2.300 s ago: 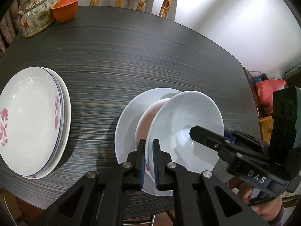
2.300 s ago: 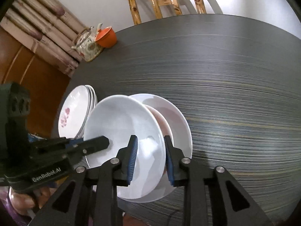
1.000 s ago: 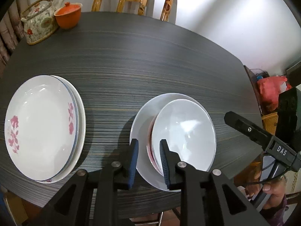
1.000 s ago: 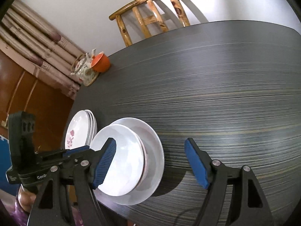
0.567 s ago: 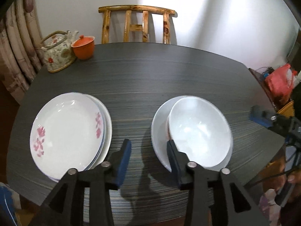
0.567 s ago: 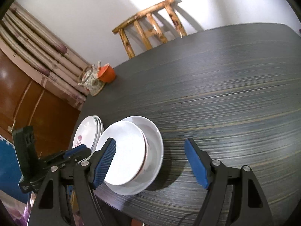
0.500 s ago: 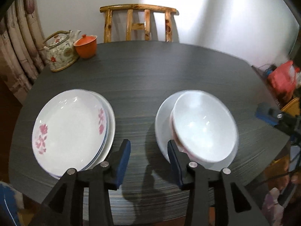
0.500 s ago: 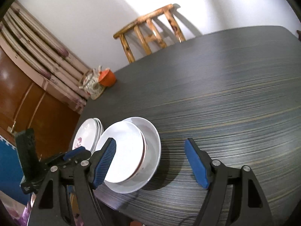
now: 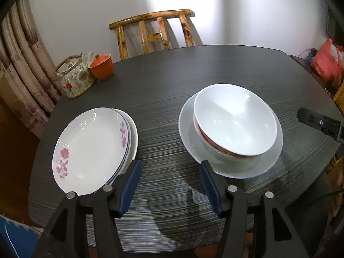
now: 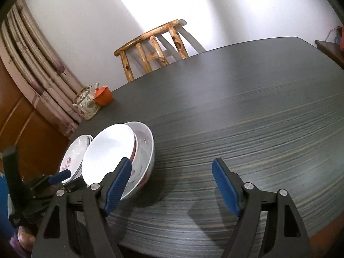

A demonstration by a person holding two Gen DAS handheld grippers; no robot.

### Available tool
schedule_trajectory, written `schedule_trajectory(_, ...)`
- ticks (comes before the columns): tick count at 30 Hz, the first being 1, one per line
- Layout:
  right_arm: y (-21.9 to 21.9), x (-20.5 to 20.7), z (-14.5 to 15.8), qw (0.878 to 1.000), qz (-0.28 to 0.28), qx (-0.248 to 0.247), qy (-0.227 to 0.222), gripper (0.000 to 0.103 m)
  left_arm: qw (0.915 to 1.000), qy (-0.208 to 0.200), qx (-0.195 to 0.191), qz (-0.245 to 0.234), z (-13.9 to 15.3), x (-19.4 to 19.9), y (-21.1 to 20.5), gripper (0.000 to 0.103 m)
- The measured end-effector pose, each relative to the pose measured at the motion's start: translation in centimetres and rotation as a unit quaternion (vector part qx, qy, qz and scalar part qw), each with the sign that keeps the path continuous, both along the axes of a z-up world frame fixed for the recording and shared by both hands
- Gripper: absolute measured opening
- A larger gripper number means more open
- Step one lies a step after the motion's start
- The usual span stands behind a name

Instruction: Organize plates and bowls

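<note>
A white bowl (image 9: 234,120) rests nested in a red-rimmed bowl (image 9: 217,148), both inside a wider white dish (image 9: 189,137) on the dark table (image 9: 172,90). To their left lies a stack of flowered plates (image 9: 92,150). My left gripper (image 9: 171,185) hovers over bare table near the front edge, between the two stacks; its jaws are opening with nothing between them. My right gripper (image 10: 172,185) stands open and empty, just right of the bowl stack (image 10: 111,150). The left gripper (image 10: 62,177) also shows at the lower left of the right wrist view.
A flowered teapot (image 9: 75,79) and an orange lidded cup (image 9: 101,65) stand at the table's far left. A wooden chair (image 9: 152,32) is behind the table. A red bag (image 9: 327,64) sits off the right edge. A hand (image 10: 23,238) holds the left gripper.
My left gripper let go of the white bowl, which now sits on the stack, and drew back towards the front edge with its jaws widening. The right gripper also pulled away, staying open.
</note>
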State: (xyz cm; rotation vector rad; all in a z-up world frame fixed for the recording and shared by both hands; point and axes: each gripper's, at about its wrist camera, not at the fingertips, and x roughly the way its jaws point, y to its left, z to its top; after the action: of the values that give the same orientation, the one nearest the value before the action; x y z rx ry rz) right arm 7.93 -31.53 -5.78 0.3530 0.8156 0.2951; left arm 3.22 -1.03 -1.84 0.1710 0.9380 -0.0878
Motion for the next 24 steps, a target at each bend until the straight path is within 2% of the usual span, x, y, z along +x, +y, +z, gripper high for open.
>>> schedule_trajectory(12,1.6,-1.1,1.5,1.000,0.012,-0.017,-0.015,0.078,0.9998,-0.013,-0.018,0.000,0.8,-0.2,0.5,0.059)
schedule_trajectory(19,1.8,-1.0,0.9,1.000,0.023,-0.007,0.005,0.078,0.9997,-0.011,-0.021,0.000,0.9,-0.3,0.5,0.059)
schedule_trajectory(24,2.2,-1.0,0.7,0.999,0.033,-0.017,0.014,0.078,0.9994,-0.002,-0.033,0.006,0.5,-0.1,0.9,0.059)
